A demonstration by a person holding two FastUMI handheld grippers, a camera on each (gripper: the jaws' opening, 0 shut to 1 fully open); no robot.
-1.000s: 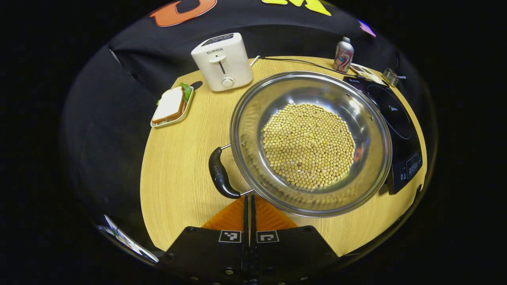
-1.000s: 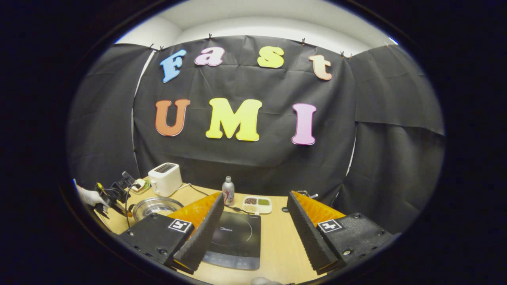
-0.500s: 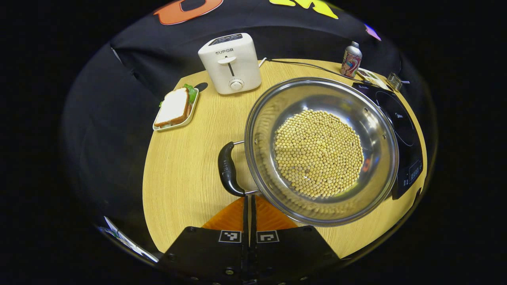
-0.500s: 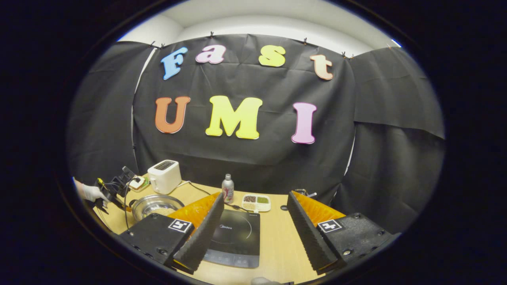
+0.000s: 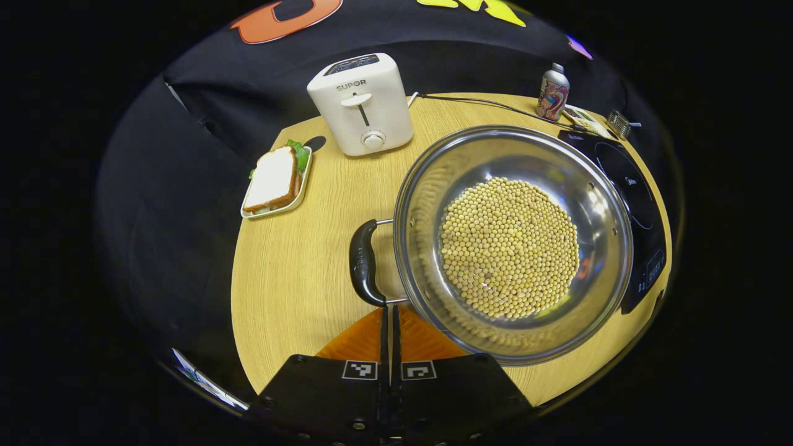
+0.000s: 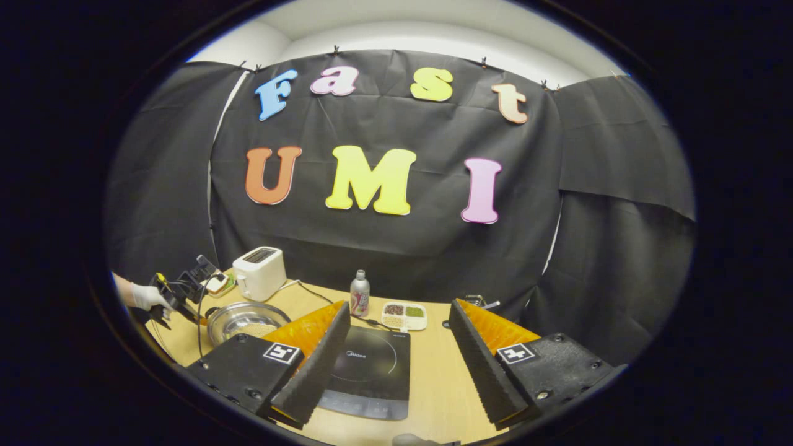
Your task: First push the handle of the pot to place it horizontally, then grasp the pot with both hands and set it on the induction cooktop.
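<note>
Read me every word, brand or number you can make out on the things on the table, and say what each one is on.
"SUPOR": front of the toaster, above its lever.
"Midea": on the cooktop, beside its ring; small, so read with some doubt.
Cooktop's control panel: marks too small to read.
Bottle: printed wrap, too small to read.
Pot: no writing seen.

Bare table (image 5: 291, 272) left of the pot (image 5: 514, 241); toaster (image 5: 361, 102) and sandwich plate (image 5: 276, 181) block behind, cooktop (image 5: 626, 198) crowds its right side.
</note>
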